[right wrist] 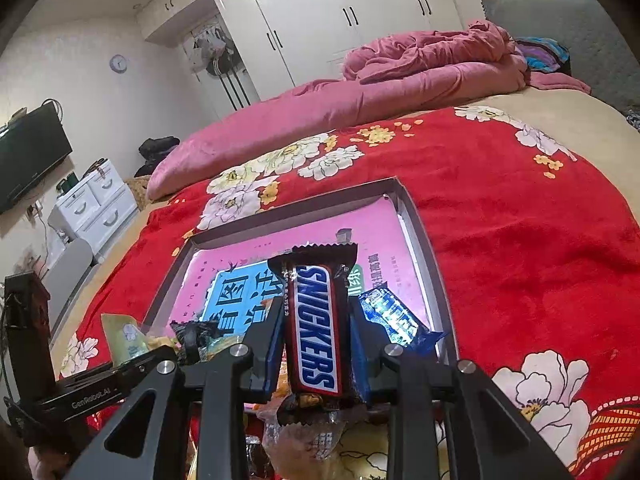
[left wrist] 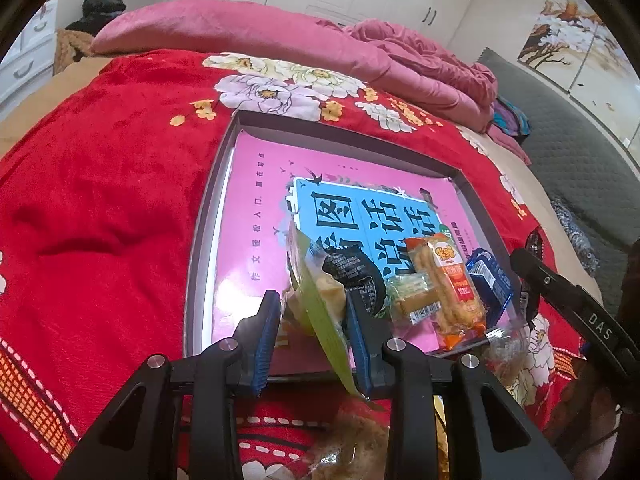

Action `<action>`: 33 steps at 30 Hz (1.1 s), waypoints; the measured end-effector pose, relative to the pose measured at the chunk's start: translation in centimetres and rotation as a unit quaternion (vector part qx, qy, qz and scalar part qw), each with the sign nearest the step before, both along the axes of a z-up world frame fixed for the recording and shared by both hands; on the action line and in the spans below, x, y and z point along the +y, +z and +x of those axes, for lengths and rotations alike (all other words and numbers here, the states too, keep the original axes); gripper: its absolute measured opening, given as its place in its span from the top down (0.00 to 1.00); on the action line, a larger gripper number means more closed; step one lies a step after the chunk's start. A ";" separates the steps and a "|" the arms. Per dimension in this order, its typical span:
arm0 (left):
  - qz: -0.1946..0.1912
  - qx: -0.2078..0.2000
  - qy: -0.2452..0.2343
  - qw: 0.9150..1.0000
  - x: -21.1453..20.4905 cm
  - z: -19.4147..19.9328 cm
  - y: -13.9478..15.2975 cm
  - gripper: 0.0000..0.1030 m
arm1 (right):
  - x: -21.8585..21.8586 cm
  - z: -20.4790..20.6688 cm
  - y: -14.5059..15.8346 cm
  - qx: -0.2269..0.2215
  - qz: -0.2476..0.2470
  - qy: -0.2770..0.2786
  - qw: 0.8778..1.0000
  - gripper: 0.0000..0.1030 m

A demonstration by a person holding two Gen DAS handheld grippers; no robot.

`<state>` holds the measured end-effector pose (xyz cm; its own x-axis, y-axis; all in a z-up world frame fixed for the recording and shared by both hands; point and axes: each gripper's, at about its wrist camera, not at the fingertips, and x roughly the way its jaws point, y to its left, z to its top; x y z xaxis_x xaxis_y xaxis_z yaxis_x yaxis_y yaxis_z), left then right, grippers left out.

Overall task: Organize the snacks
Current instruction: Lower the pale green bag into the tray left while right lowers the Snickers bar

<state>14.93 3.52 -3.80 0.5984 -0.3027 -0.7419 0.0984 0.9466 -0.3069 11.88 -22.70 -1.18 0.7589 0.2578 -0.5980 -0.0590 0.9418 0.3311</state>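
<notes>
My left gripper (left wrist: 314, 312) is shut on a green-edged snack packet (left wrist: 320, 304) and holds it over the near edge of a shallow grey box (left wrist: 208, 216) lined in pink and blue. In the box lie a black packet (left wrist: 356, 276), a small green packet (left wrist: 412, 296), an orange packet (left wrist: 452, 288) and a blue packet (left wrist: 490, 280). My right gripper (right wrist: 316, 320) is shut on a Snickers bar (right wrist: 316, 328), held upright above the near edge of the box (right wrist: 420, 240). The blue packet (right wrist: 394, 316) lies just to its right.
The box rests on a red floral blanket (left wrist: 100, 200) on a bed, with a pink quilt (left wrist: 240, 36) behind. More loose wrapped snacks (left wrist: 356, 444) lie on the blanket below my grippers. White wardrobes and a small drawer unit (right wrist: 96, 204) stand beyond the bed.
</notes>
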 end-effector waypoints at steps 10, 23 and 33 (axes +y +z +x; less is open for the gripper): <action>0.001 0.000 -0.005 1.000 -0.3 -0.1 0.0 0.66 | 0.5 0.3 0.4 -0.017 -0.006 0.015 1.000 0.71; -0.002 0.001 -0.003 1.000 -0.2 -0.1 0.0 0.66 | 0.8 1.3 -1.3 0.027 -0.007 0.023 0.999 0.71; -0.002 0.002 -0.003 1.000 -0.2 0.0 -0.1 0.66 | 0.6 1.1 -1.2 0.026 -0.012 0.018 0.999 0.69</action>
<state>14.89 3.32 -3.86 0.5939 -0.3098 -0.7425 0.1038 0.9447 -0.3112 12.95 -22.07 -2.42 0.7170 0.2695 -0.6429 -0.0761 0.9470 0.3121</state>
